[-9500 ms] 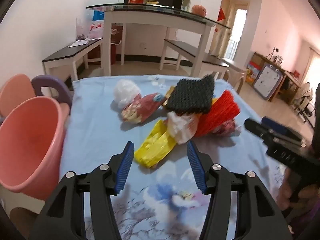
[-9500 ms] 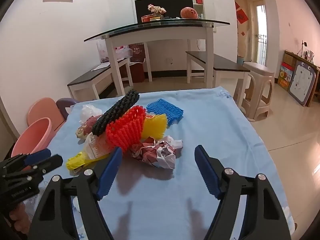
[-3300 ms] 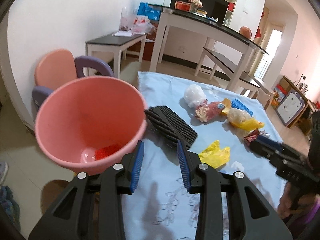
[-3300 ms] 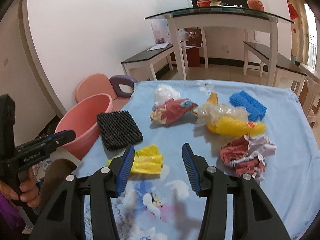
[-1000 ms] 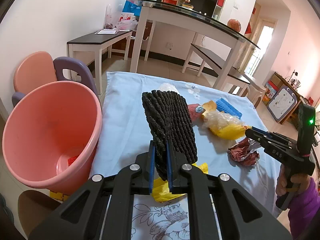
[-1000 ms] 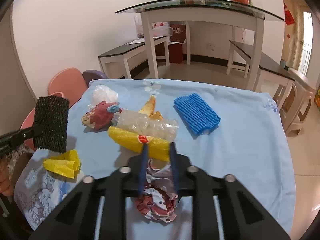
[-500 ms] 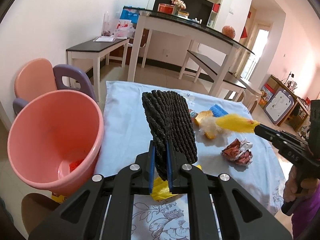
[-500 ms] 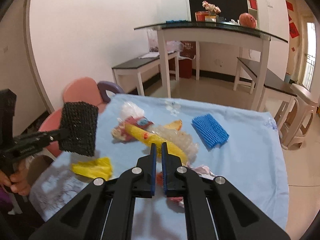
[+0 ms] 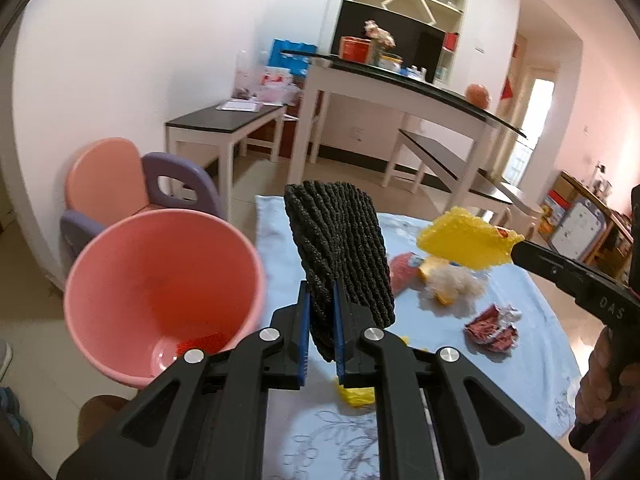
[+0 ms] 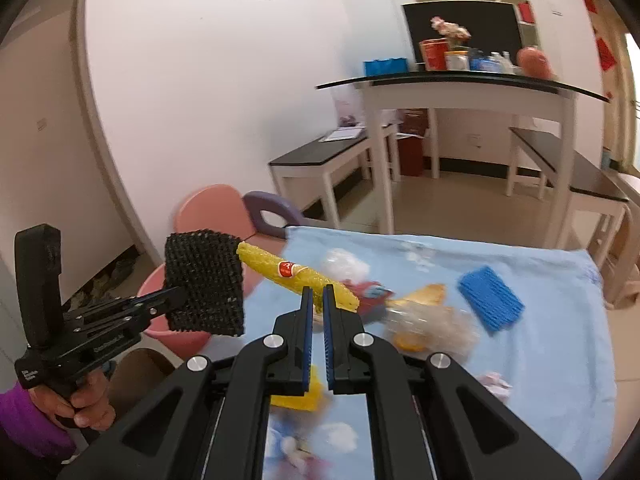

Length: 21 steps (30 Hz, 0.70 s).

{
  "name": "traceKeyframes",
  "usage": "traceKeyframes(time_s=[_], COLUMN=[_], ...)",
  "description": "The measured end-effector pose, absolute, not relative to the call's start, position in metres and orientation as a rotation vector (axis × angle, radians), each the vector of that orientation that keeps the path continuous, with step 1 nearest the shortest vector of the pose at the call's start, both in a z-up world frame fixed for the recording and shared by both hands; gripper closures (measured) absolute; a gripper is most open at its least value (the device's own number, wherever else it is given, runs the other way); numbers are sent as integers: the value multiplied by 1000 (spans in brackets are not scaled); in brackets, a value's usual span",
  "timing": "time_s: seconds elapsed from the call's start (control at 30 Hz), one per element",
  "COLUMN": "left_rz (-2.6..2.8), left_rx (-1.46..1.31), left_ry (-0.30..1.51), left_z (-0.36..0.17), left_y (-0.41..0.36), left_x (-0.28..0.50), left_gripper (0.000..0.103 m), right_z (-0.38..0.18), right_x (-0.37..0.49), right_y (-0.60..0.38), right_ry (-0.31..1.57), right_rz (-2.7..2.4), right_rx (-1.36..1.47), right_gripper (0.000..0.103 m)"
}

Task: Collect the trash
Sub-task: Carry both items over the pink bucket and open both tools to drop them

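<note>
We're mid-carry — left gripper (image 9: 320, 320) clamped on the black foam net (image 9: 340, 248), right gripper (image 10: 315, 312) clamped on the yellow foam net (image 10: 296, 276), both lifted off the table (image 10: 540, 320) — next, probably swing left over the pink bucket (image 9: 120, 280) and let go.

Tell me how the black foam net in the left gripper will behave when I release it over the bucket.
The black foam net stands upright, unsupported, from the left gripper, so likely springy and light. It may drift, so release close over the pink bucket.
</note>
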State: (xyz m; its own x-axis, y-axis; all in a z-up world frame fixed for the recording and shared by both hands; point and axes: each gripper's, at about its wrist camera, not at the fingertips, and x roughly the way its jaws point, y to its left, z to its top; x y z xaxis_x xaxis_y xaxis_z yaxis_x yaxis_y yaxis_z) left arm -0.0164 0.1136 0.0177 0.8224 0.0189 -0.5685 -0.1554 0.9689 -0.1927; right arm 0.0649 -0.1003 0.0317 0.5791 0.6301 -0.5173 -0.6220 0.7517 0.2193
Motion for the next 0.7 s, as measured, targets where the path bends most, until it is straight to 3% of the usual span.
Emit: traceKeyframes(time_s=[0.7], left_rz=[406], left_rx=[-268], left_ry=[636], left_z=[-3], left_y=[200], left_x=[-30], left_gripper=[93], right_z=[14], right_x=[72], right_y=[37], right_ry=[670], right_rz=[887], right_rx=[-75], right_gripper=[98])
